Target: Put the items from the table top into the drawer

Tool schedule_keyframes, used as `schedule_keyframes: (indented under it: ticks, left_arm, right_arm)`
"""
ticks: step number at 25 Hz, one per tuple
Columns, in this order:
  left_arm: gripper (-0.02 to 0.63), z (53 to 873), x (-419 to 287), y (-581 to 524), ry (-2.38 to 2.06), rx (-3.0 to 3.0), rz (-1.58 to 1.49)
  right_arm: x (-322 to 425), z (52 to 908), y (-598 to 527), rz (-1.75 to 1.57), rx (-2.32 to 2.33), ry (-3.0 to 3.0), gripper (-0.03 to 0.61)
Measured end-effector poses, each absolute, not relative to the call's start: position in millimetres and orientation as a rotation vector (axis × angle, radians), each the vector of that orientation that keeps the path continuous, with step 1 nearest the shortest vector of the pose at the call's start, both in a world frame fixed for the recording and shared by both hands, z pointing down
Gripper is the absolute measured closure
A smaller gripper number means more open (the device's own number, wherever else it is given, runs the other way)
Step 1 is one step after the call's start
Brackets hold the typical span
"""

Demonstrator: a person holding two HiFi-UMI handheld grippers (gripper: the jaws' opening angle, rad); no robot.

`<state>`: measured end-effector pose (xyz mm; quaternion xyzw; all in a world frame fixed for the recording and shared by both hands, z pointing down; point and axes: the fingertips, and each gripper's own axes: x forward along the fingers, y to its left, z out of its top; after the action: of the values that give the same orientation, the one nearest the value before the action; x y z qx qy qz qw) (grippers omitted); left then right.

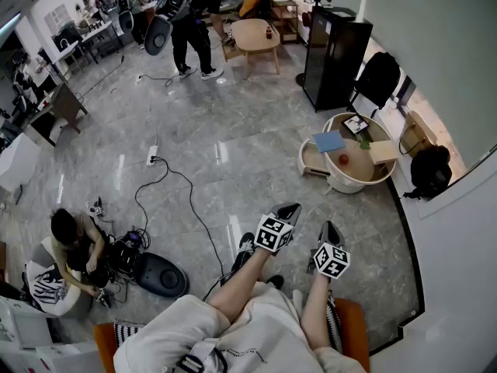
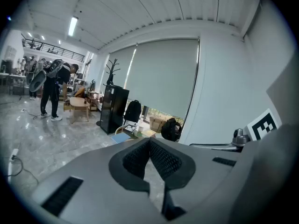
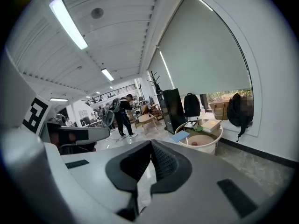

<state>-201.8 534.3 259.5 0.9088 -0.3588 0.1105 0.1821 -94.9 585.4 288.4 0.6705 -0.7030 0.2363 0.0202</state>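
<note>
With left gripper [image 1: 292, 207] and right gripper [image 1: 329, 227] both closed on nothing, we haven't started and must first reach the table [image 1: 342, 186] at one o'clock.

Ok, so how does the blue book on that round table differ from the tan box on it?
Colour: the blue book is blue, while the tan box is pale tan.
Thickness: the blue book looks thin and flat, and the tan box looks thicker.
Place: in the head view the blue book lies at the left edge of the round table, and the tan box lies at its right edge, nearer the wall.
Both are rectangular and rest flat on that table.
</note>
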Motion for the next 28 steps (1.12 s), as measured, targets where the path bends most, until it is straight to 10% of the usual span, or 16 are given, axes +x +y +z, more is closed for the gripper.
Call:
schedule_keyframes:
  ticks: [28]
  left_arm:
    - [0.592,270.6,-219.1,502.2,-1.011,2.570,0.374]
  right_arm:
    - [-115.2,306.1,533.3,0.891,2.061,-2.217,0.543]
